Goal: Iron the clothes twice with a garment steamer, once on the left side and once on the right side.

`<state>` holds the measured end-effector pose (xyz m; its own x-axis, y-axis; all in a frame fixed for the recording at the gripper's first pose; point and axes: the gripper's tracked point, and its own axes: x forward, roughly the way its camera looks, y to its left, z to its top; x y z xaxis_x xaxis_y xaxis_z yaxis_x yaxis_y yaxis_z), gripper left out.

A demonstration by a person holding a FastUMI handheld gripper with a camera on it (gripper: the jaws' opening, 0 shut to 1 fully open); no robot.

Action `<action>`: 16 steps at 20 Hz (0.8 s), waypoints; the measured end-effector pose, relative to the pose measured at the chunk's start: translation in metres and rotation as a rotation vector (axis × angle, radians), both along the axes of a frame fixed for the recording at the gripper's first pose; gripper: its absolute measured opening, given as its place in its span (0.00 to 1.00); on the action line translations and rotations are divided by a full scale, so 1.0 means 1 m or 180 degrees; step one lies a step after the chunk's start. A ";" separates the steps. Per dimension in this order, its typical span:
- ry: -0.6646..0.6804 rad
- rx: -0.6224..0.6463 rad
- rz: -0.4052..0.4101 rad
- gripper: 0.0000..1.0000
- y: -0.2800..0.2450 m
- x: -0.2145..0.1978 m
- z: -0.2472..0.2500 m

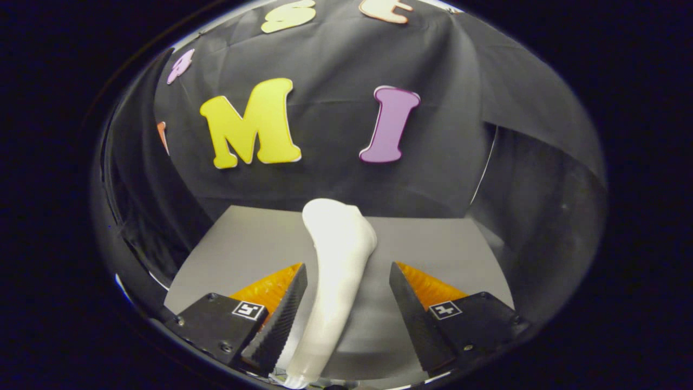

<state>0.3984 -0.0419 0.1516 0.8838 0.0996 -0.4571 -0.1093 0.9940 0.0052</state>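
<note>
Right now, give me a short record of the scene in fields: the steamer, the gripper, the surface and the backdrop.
steamer: white garment steamer, standing between the fingers, head tilted beyond them
gripper: gripper open; left finger close against the handle, right finger apart from it
surface: grey table under and beyond the steamer
backdrop: black cloth wall behind the table

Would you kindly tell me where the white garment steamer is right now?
In the gripper view, the smooth white garment steamer stands between the open gripper's fingers, nearer the left finger, its rounded head rising over the grey tabletop.
</note>
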 end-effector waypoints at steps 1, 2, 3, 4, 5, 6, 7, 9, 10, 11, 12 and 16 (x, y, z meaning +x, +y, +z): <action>0.0098 0.0048 0.0014 0.94 0.002 0.000 -0.007; 0.0167 0.0102 0.0037 0.88 0.006 -0.001 -0.010; 0.0253 0.0121 0.0012 0.84 0.006 -0.001 -0.016; 0.0316 0.0159 -0.0008 0.79 0.006 0.000 -0.019; 0.0348 0.0231 -0.0006 0.74 0.008 0.002 -0.021; 0.0416 0.0298 -0.0037 0.69 0.010 0.004 -0.026; 0.0485 0.0370 -0.0054 0.65 0.013 0.004 -0.031; 0.0672 0.0541 -0.0060 0.56 0.020 0.000 -0.043; 0.0617 0.0627 -0.0114 0.55 0.018 -0.001 -0.037; 0.0701 0.0706 -0.0155 0.55 0.016 0.001 -0.040; 0.0702 0.0784 -0.0177 0.50 0.017 0.001 -0.040; 0.0686 0.0862 -0.0193 0.42 0.015 0.000 -0.038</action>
